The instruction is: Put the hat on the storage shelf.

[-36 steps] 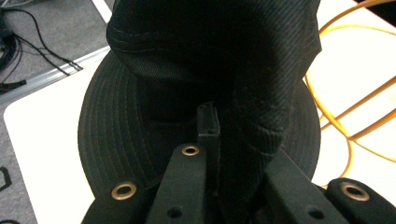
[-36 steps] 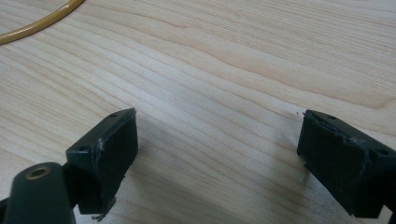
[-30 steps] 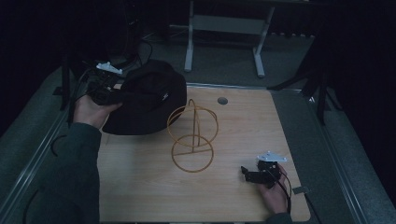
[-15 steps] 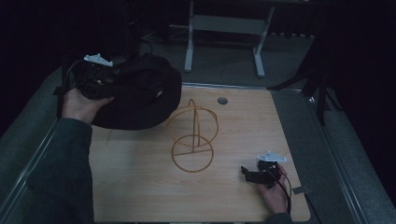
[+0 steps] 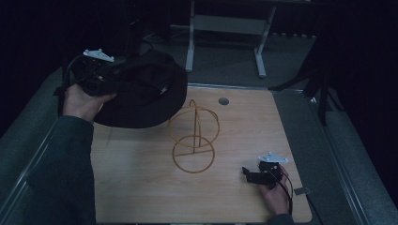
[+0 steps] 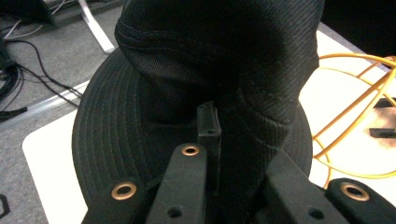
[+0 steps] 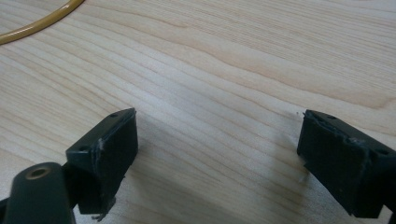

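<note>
Right gripper sits low on the table near its front-right edge, jaws wide apart, nothing in them, bare wood all around. Wire stand mid-table. Farther back-left, the left gripper is clamped on the black hat, held up over the table's left edge.

Black bucket hat with concentric stitched rings on its brim; yellow-orange wire stand; pale wood-grain counter; grey carpeted floor; black tongs with brass-coloured rivets; dark green sleeve.
</note>
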Tool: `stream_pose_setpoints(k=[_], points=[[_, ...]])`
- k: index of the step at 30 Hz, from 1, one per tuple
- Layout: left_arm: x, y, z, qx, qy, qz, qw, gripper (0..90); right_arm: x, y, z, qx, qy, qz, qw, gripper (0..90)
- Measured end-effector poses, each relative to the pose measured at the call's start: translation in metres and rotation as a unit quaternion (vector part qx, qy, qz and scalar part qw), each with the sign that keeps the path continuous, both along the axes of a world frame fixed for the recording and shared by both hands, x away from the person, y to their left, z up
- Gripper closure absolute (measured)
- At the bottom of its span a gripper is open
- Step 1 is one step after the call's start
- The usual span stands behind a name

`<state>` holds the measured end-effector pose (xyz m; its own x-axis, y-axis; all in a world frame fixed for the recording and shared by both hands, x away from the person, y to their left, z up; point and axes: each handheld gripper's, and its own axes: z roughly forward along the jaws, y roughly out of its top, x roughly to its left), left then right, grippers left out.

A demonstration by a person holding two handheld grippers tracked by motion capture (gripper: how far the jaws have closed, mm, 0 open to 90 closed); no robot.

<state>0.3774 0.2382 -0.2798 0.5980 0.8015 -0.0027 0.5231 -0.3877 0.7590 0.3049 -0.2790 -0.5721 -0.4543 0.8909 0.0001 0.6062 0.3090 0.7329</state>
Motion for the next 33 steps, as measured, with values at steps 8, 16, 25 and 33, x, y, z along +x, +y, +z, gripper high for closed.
stream_pose_setpoints(k=[8,16,25,33], points=[[0.000,-0.004,0.000,-0.013,-0.004,-0.007,0.9999,88.6,0.000,0.000,0.000,0.000,0.000,0.000,1.0000,12.2],[-0.003,-0.005,0.002,-0.029,-0.002,-0.016,0.9994,88.7,0.000,0.000,0.000,0.000,0.000,0.000,1.0000,12.2],[-0.008,0.002,0.008,-0.055,-0.008,-0.021,0.9982,88.6,0.000,0.000,0.000,0.000,0.000,0.001,1.0000,12.2],[-0.011,0.005,0.012,-0.058,-0.013,-0.023,0.9980,88.6,0.000,0.000,0.000,0.000,0.001,0.001,1.0000,12.2]])
